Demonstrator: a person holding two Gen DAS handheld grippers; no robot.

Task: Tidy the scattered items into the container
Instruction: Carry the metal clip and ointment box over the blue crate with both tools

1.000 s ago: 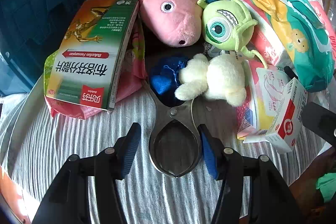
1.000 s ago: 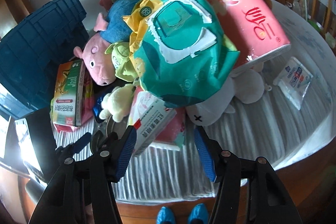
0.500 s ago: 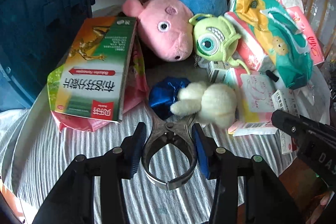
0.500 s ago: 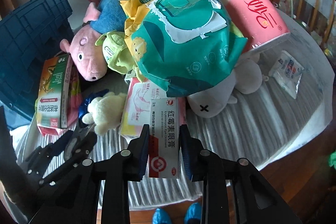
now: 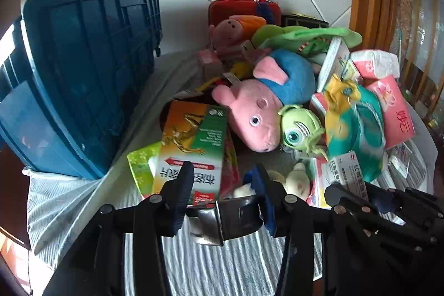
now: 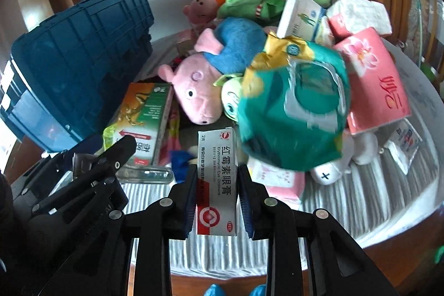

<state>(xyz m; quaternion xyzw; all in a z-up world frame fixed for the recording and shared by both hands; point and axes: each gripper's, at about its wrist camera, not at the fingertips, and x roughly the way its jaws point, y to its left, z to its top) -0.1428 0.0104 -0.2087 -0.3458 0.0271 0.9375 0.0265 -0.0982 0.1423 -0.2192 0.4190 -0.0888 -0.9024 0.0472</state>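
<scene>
My left gripper is shut on the black metal handles of a pair of tongs or clamp and holds them lifted over the striped cloth. My right gripper is shut on a white and red ointment box, raised above the pile. It also shows in the left wrist view. The dark blue crate stands at the left, seen too in the right wrist view.
A pile lies on the cloth: green-orange medicine box, pink pig plush, green one-eyed plush, teal wipes pack, pink tissue pack, white plush, red case.
Both grippers lifted and pulled back from the pile. My left gripper closed on the metal handles and raised them. My right gripper closed on the ointment box and lifted it.
</scene>
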